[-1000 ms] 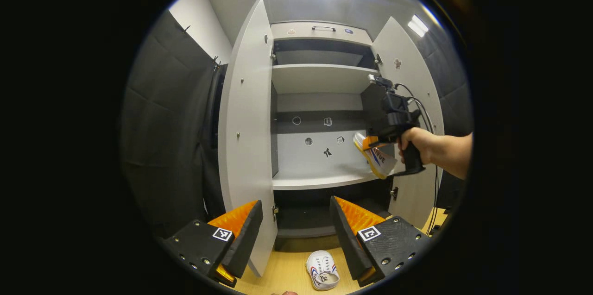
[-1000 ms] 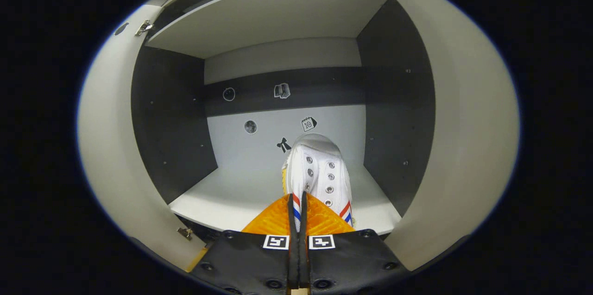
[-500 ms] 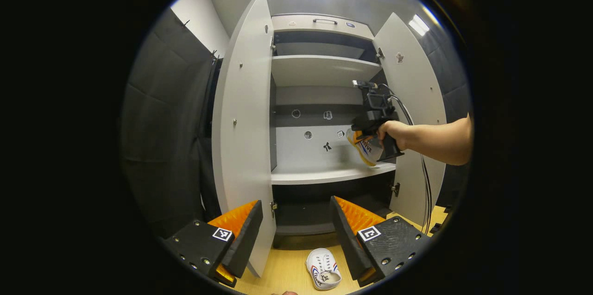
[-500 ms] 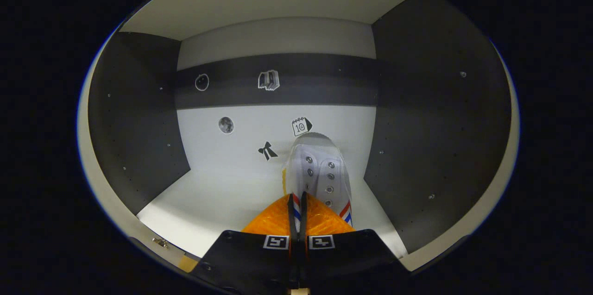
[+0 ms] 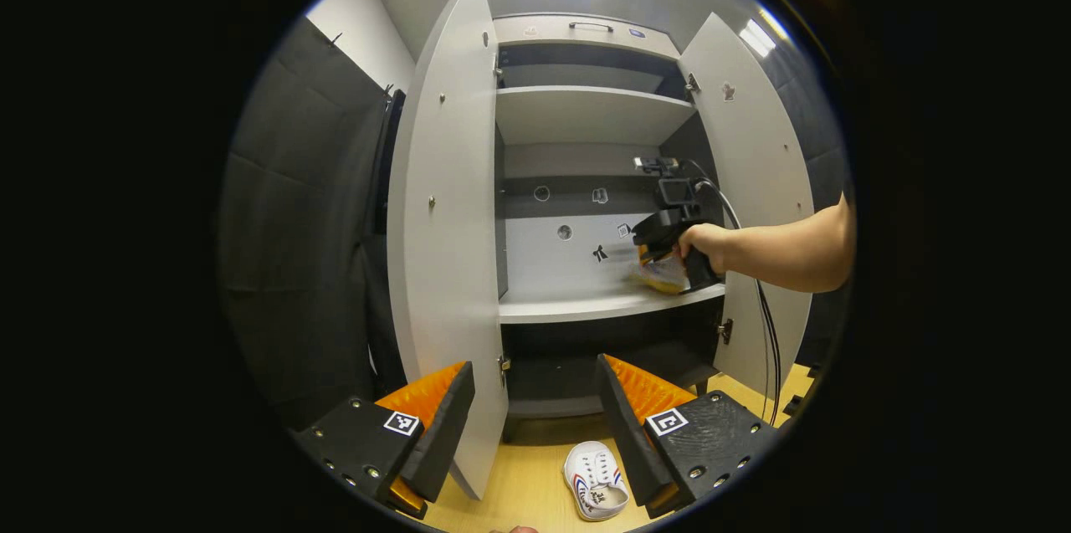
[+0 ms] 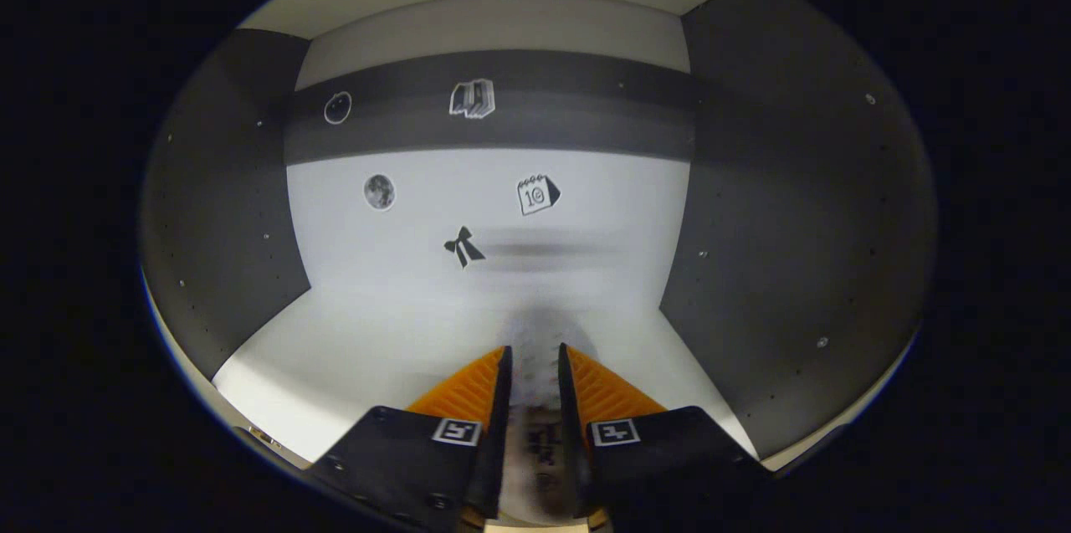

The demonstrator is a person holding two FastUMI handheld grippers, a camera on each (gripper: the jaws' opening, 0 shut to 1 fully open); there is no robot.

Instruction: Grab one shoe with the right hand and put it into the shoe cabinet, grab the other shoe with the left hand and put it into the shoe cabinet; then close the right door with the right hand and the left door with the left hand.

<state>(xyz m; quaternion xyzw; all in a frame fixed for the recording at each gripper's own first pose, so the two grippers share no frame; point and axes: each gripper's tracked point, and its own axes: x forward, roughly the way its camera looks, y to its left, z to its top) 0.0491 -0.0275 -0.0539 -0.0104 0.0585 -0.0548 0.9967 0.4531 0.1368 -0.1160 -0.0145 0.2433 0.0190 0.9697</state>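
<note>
One white shoe with a yellow sole lies low on the middle shelf of the shoe cabinet, at its right end. My right gripper, held by a hand, is just above it. In the right gripper view the right gripper stands open, and the shoe is a blur in the gap between its fingers. The other white shoe rests on the wooden floor in front of the cabinet. My left gripper hangs open above that shoe with nothing in it.
Both cabinet doors stand wide open, the left door and the right door. A cable hangs from the right gripper along the right door. Small stickers dot the cabinet's back wall. Upper and lower shelves are bare.
The right gripper went deeper into the cabinet and lower, and its fingers parted. The shoe dropped from a tilted, lifted pose down to the shelf. The left gripper barely moved.
</note>
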